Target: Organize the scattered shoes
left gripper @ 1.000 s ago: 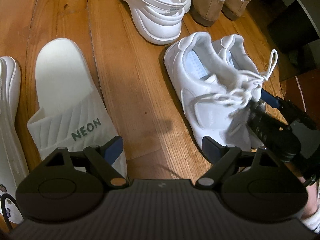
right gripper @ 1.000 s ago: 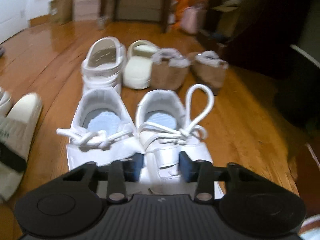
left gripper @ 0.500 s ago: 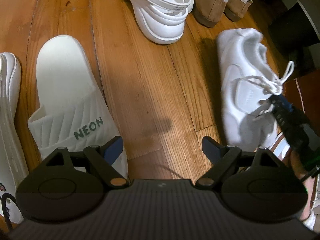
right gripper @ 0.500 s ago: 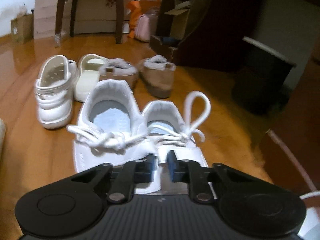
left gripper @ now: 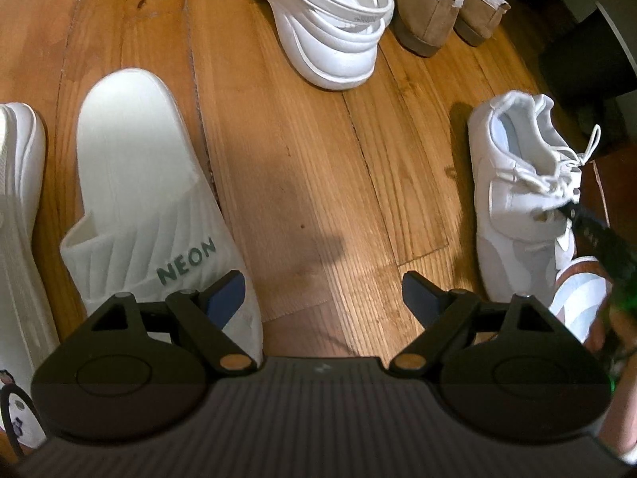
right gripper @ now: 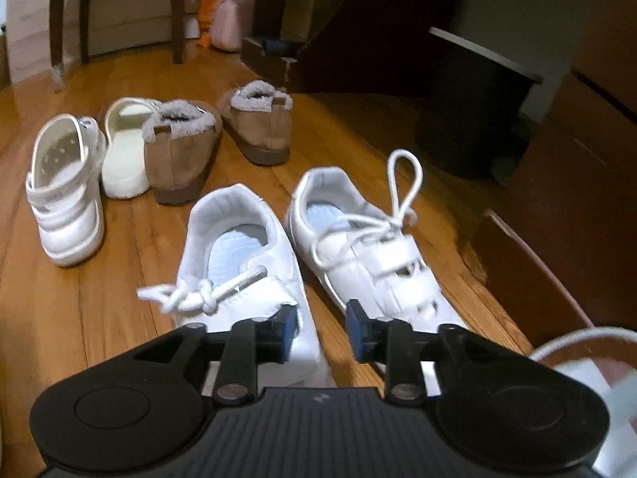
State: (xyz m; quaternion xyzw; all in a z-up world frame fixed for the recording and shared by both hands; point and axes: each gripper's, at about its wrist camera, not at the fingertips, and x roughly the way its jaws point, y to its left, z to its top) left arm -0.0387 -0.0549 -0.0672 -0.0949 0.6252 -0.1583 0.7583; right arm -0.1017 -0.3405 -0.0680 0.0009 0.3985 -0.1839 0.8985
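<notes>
A pair of white lace-up sneakers stands side by side on the wood floor, the left sneaker [right gripper: 243, 263] and the right sneaker [right gripper: 370, 247] a little apart. My right gripper [right gripper: 322, 330] is open just behind their toes, over the gap between them, holding nothing. In the left wrist view the sneakers [left gripper: 517, 199] sit at the far right. My left gripper [left gripper: 322, 294] is open above bare floor, beside the toe of a white NEON slide [left gripper: 151, 207].
A white clog [left gripper: 330, 36], a cream slipper [right gripper: 123, 151] and two tan fur-lined slippers [right gripper: 179, 151] line up beyond. Another white shoe [left gripper: 20, 219] lies at the far left. A brown box [right gripper: 557, 239], black bin [right gripper: 473, 107] and stool [right gripper: 115, 12] stand around.
The right gripper, shut on the sneaker pair, carried it to the right, then opened and let go; the sneakers now stand slightly apart. The left gripper has stayed put.
</notes>
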